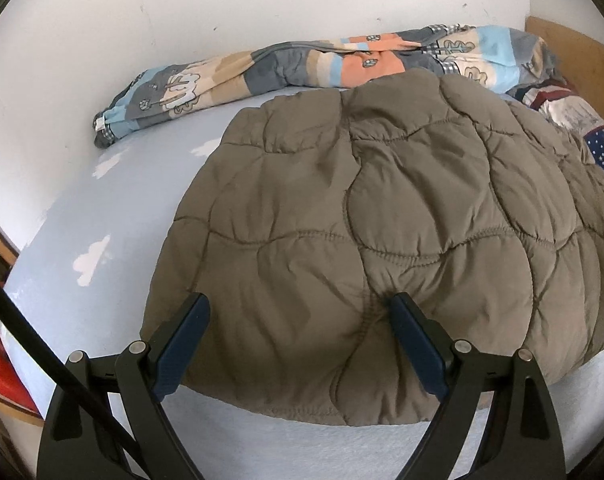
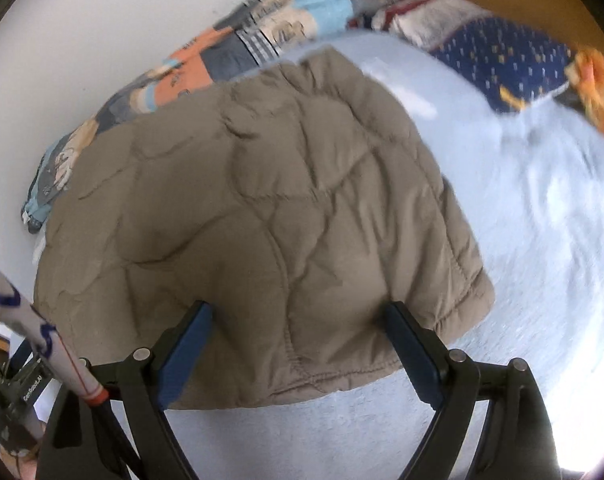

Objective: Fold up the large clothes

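Note:
A quilted olive-brown jacket lies folded into a thick bundle on the pale blue bed sheet. My left gripper hangs open over the jacket's near edge, its blue-padded fingers spread wide with nothing pinched between them. In the right wrist view the same jacket fills the middle, and my right gripper is open above its near hem, fingers apart and not pressing on the cloth. That view is blurred by motion.
A rolled patchwork blanket lies along the white wall behind the jacket. A dark blue starred cushion and an orange item sit by the wooden headboard. Bare sheet spreads right of the jacket.

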`<move>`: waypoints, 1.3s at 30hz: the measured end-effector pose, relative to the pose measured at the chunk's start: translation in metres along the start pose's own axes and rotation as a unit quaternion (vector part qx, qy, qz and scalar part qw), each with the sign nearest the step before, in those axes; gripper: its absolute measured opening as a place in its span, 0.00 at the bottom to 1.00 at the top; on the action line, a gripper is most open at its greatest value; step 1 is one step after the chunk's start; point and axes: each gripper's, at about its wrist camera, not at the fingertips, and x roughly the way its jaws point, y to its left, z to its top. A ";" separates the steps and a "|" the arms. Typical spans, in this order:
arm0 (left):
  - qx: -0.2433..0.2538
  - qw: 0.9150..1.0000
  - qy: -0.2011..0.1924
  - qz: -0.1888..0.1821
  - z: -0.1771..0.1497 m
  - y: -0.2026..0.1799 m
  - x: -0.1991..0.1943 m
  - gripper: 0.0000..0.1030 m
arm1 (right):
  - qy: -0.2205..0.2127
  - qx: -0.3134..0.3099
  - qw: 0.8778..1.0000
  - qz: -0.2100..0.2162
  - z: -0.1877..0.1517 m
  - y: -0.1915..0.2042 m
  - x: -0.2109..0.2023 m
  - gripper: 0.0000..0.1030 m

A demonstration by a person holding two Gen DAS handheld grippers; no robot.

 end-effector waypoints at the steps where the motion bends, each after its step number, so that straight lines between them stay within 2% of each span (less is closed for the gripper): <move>1: 0.001 1.000 -0.001 0.000 -0.001 0.000 -0.001 0.88 | 0.000 0.000 1.000 -0.001 0.000 0.001 0.001 0.89; 10: 0.003 1.000 0.002 -0.003 -0.002 0.001 0.000 0.88 | 0.006 -0.013 1.000 -0.022 0.003 0.008 0.012 0.91; 34: -0.003 1.000 0.014 -0.014 -0.005 0.005 0.006 0.88 | 0.003 -0.029 0.999 -0.039 -0.003 0.017 0.012 0.91; 39: -0.017 1.000 0.002 -0.022 -0.005 0.011 -0.014 0.88 | -0.021 -0.039 0.998 -0.037 -0.009 0.028 -0.007 0.91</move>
